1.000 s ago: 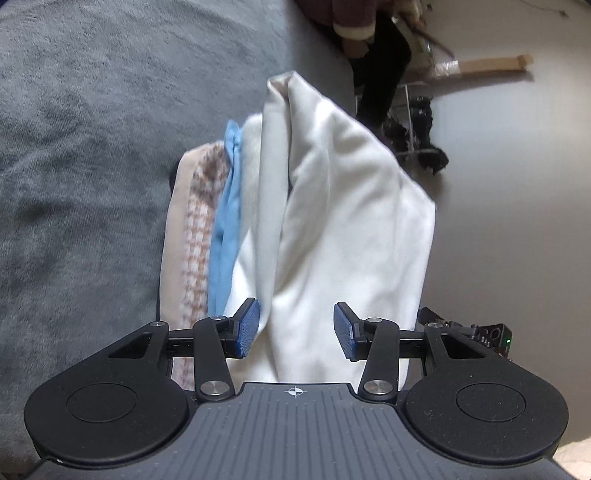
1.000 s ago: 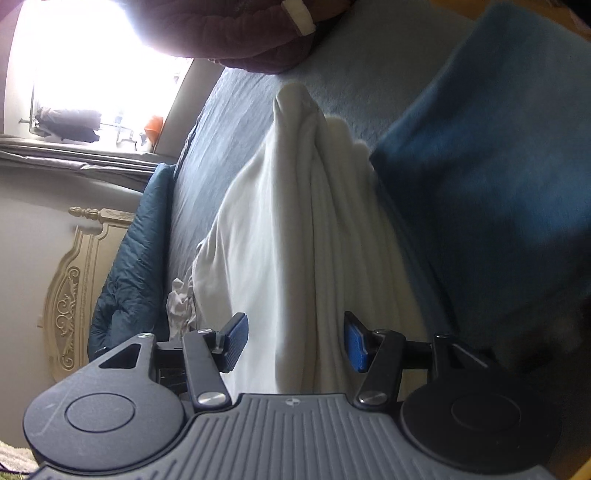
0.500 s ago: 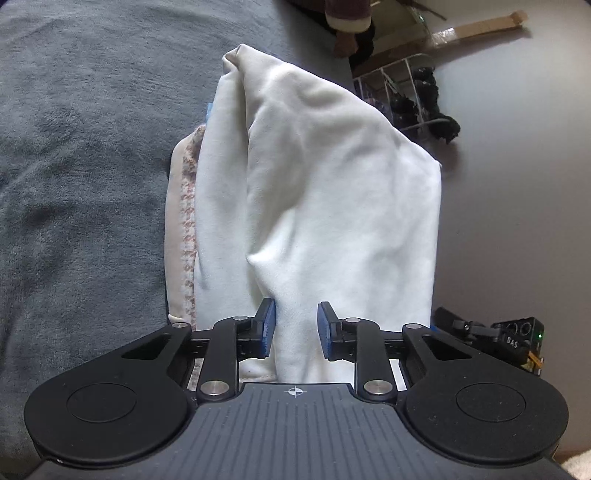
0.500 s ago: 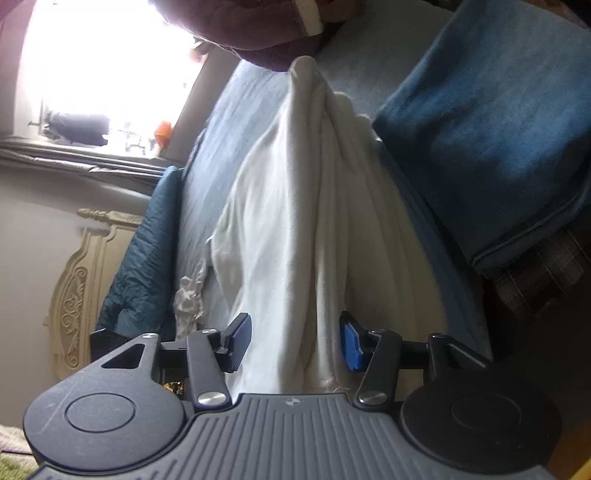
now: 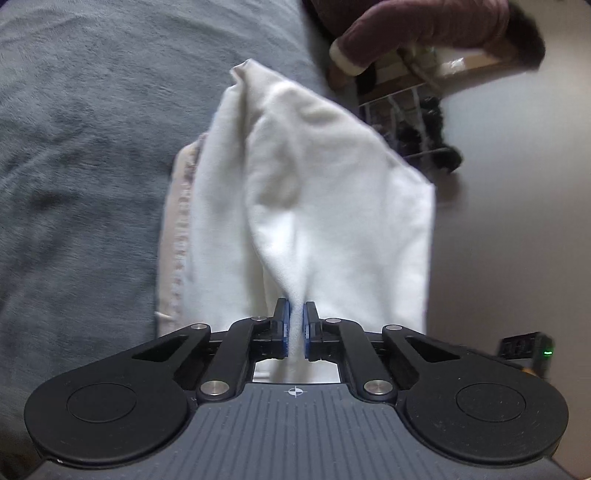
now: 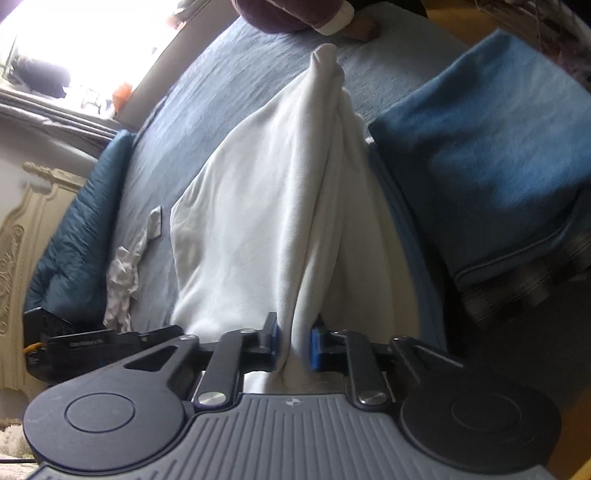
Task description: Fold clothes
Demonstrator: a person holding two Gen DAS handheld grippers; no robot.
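The white garment fills the middle of both wrist views, stretched in long ridges from each gripper toward a pinched peak at the upper centre of the frame, with its lower part draped on the bed. It is judged to be at the start of a fold: both ends are taken up and gathered, but no flat, squared fold can be seen, so laying it over, smoothing and stacking are judged to be left. The jaws of the left gripper have just been closing and are now pressed together on a thin ridge of the white cloth at the lower centre of its view. The jaws of the right gripper have just been closing too and are clamped on a thicker bunch of the same cloth. A folded blue item is seen at the right of the right view, just beside the garment, resting on something dark and patterned; it may crowd the landing place. A beige patterned cloth lies under the garment's left edge in the left view. A dark quilt and a small crumpled white piece are seen at the left of the right view, and a maroon sleeve at the top of the left view.
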